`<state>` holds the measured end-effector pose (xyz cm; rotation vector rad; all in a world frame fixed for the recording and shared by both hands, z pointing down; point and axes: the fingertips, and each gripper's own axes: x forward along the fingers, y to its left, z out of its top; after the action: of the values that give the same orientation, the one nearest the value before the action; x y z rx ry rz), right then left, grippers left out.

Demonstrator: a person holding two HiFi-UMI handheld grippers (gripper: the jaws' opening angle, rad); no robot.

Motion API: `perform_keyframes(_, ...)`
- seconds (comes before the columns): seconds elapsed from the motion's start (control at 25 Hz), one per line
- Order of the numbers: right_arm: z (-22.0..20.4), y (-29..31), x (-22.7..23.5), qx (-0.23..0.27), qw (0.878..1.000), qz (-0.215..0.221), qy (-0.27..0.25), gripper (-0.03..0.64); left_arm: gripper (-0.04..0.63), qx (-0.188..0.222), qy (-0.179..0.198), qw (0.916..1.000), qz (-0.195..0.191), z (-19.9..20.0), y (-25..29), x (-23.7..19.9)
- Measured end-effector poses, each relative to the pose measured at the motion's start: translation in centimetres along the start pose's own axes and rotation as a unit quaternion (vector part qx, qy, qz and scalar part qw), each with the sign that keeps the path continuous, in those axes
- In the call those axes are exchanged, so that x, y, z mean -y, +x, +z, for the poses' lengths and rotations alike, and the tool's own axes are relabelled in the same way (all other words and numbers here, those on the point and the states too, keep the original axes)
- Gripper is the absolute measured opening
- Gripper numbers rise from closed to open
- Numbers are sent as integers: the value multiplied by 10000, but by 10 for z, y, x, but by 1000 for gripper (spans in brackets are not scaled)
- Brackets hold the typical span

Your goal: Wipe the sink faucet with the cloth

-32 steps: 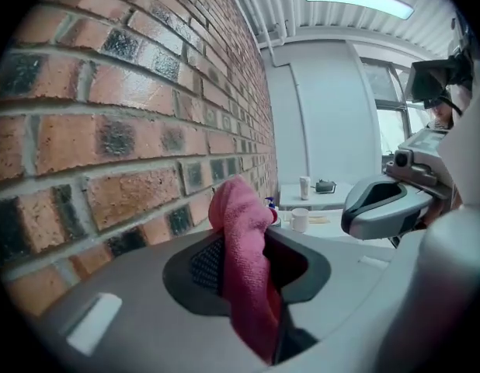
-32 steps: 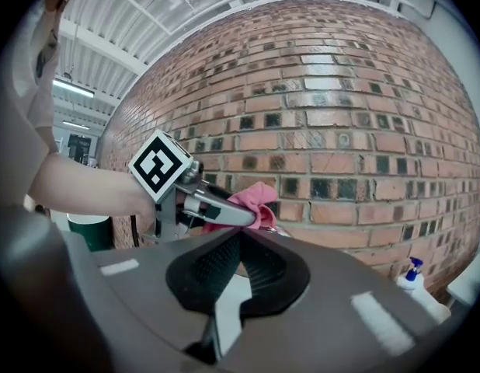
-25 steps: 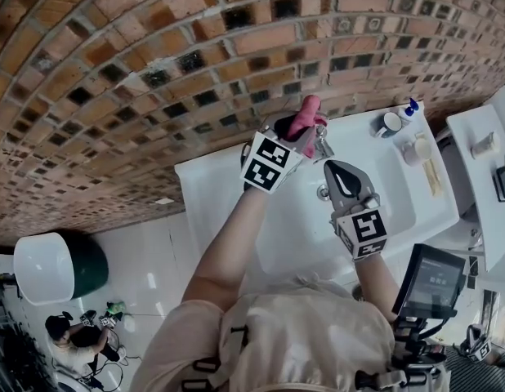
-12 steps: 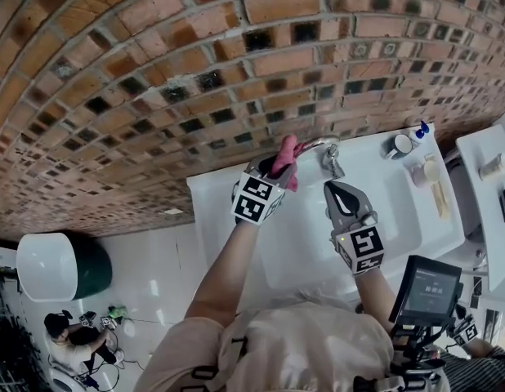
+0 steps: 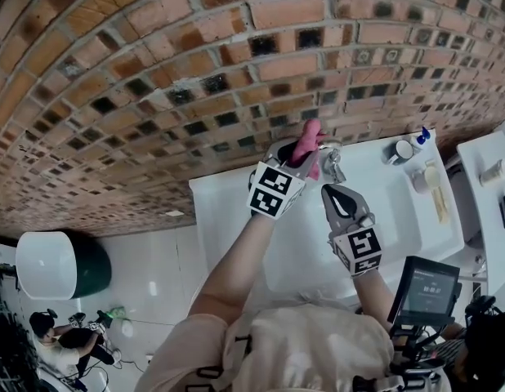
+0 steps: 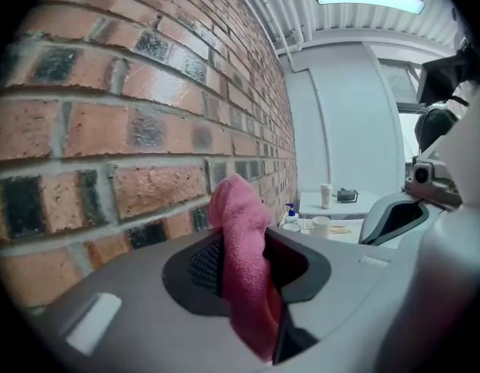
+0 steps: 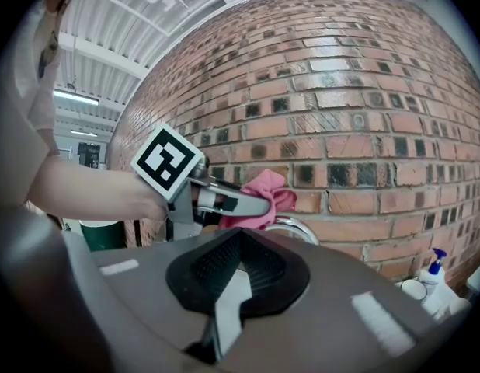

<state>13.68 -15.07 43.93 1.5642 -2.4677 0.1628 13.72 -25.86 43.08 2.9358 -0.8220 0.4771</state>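
Note:
My left gripper [image 5: 304,160] is shut on a pink cloth [image 5: 310,141] and holds it against the left side of the chrome faucet [image 5: 332,167], at the back rim of the white sink [image 5: 399,211]. The cloth [image 6: 244,278] stands up between the jaws of the left gripper [image 6: 246,243] in its own view, with the brick wall close on the left. My right gripper [image 5: 331,191] hovers over the basin just in front of the faucet, shut and holding nothing. From the right gripper [image 7: 238,238] I see the cloth [image 7: 265,196] draped over the curved faucet spout [image 7: 300,228].
The brick wall [image 5: 195,64] rises right behind the sink. A cup [image 5: 397,150] and a soap bottle [image 5: 422,135] stand on the sink's right rim. A monitor [image 5: 428,288] is at lower right, a green bin [image 5: 52,265] and a person [image 5: 48,341] at lower left.
The left gripper slid the cloth left off the faucet, then back right against it. The right gripper stayed in place over the basin.

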Motion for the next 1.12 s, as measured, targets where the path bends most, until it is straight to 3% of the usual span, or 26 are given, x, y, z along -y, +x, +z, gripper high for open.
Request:
perform_keyframes(0.12,2,-2,2,20,10000,-27,-32,-8,115,75,-131,9999,42,-5,6,-1)
perform_keyframes(0.32,-7,-6,9,-85,9999,-91,41,-8,120,217,-789,9966,-81,-43,-13,-14)
perform_keyframes(0.48,-11,-10,14,-105,9997,-175,105,-8,120,-45,-723,9974,23,-71,-16,-17)
perform_keyframes(0.68,-7,-15,13,-37,9998,-190,55,-8,115,-533,-995,9936,103,-110,-17,-11)
perform_keyframes(0.8,-8,-20,14,-51,9997,-228,87,-8,113,-78,-1055,9943,115,-68,-19,2)
perform_keyframes(0.92,-8,-25,15,49,9991,-257,319,-8,113,418,-731,9964,66,-4,-13,14)
perform_keyframes(1.0,-7,-29,16,102,9989,-262,380,-8,114,472,-574,9972,-90,20,1,25)
perform_keyframes(1.12,-6,-35,20,183,9985,-299,417,-8,114,310,-639,9970,-303,23,26,40)
